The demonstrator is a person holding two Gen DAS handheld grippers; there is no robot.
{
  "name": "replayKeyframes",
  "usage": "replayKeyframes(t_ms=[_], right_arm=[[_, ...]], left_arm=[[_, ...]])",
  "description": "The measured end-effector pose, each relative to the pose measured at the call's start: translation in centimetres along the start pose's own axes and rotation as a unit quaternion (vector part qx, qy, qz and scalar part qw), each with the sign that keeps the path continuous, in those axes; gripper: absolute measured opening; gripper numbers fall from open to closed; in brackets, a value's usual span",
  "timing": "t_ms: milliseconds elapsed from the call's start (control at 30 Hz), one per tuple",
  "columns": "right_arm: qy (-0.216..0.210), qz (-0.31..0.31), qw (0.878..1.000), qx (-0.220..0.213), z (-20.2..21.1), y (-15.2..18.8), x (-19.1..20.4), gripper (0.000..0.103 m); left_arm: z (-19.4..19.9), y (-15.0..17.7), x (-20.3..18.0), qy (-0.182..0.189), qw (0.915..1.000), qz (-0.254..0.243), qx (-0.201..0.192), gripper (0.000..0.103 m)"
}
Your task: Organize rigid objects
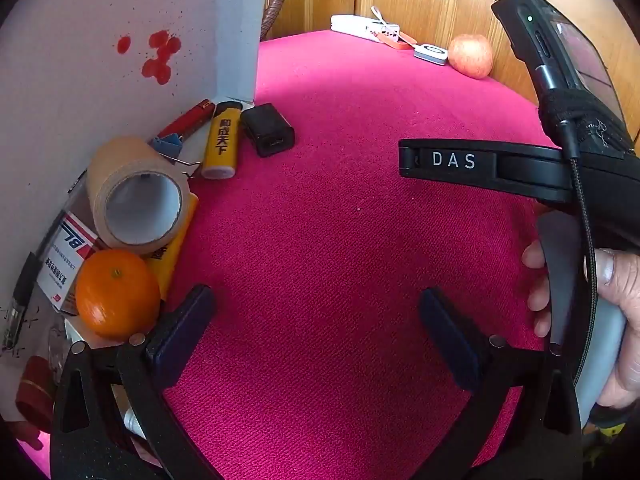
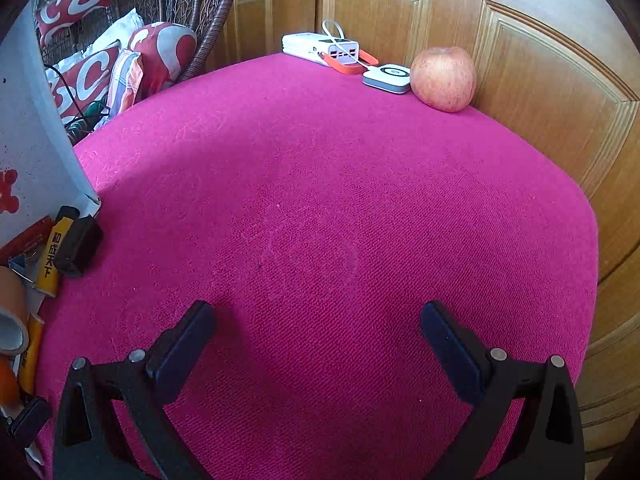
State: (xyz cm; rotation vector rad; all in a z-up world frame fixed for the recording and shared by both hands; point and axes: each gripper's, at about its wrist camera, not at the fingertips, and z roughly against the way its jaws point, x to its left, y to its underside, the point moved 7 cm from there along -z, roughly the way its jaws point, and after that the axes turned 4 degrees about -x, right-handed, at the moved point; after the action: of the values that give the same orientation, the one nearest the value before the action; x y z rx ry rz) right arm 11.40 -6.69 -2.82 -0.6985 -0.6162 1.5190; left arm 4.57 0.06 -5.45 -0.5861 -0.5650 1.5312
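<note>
Small objects lie along the left edge of a magenta cloth surface [image 1: 340,240]: a black charger block [image 1: 269,130], a yellow lighter [image 1: 221,141], a red lighter [image 1: 188,120], a blue binder clip [image 1: 170,144], a roll of tan tape [image 1: 136,192], an orange [image 1: 116,294] and a white-and-red box [image 1: 66,256]. My left gripper [image 1: 316,320] is open and empty, low over the cloth just right of the orange. My right gripper [image 2: 316,334] is open and empty over the cloth; its body [image 1: 500,164] shows in the left wrist view. The charger block [image 2: 78,246] and yellow lighter [image 2: 52,256] also show in the right wrist view.
At the far edge sit an apple [image 2: 443,78], a small white-and-grey device [image 2: 387,77] and a white power bank with orange strap [image 2: 320,48]. Wooden cabinet doors [image 2: 540,100] stand behind and to the right. A white board with red spots [image 1: 100,60] stands on the left. A wicker chair with cushions [image 2: 132,48] stands beyond.
</note>
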Motion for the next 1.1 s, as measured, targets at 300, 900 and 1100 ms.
replayKeyframes(t_ms=[300,900,1100], right_arm=[[0.001,0.001,1.0,-0.002,0.0,-0.08,0.07,0.103],[0.003,0.002,1.0,-0.007,-0.04,-0.22,0.11,0.103],[0.01,0.005,1.0,-0.022,0.06,-0.44,0.11,0.103]], left_arm=[[0.04,-0.12,0.17,0.001,1.0,0.0,0.0,0.103],[0.08,-0.13,0.06,0.0,1.0,-0.001,-0.003,0.103],[0.08,0.03,0.17,0.0,1.0,-0.001,-0.002,0.103]])
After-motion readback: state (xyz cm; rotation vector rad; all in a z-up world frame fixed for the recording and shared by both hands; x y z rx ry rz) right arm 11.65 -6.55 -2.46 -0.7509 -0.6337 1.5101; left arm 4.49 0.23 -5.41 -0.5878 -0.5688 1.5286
